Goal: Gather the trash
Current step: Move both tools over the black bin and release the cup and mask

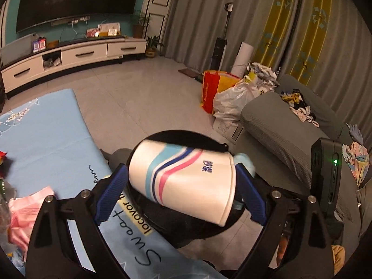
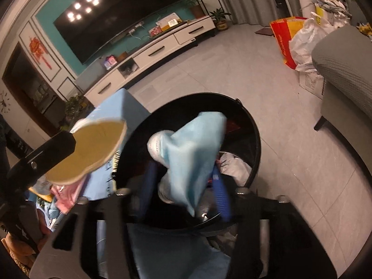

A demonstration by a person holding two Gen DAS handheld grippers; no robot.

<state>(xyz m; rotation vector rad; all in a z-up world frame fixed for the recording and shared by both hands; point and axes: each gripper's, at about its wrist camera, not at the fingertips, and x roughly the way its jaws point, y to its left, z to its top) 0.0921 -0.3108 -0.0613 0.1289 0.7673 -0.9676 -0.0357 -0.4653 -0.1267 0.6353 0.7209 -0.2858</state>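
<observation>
My left gripper [image 1: 181,183] is shut on a white paper cup [image 1: 183,176] with blue and pink stripes, held sideways over the black round trash bin [image 1: 186,136]. In the right wrist view the cup [image 2: 88,151] shows its squashed brown inside, left of the bin [image 2: 252,125]. My right gripper [image 2: 186,186] is over the bin's open mouth with a light blue face mask [image 2: 195,148] between its blue fingers [image 2: 222,195]. The mask is motion-blurred, so I cannot tell whether it is gripped or falling. White crumpled trash [image 2: 234,165] lies inside the bin.
A light blue mat [image 1: 46,125] covers the table left of the bin, with pink cloth [image 1: 25,211] on it. A grey sofa [image 1: 290,125] stands to the right. Red and white bags [image 1: 223,93] sit on the tiled floor beyond. A TV cabinet [image 1: 76,55] lines the far wall.
</observation>
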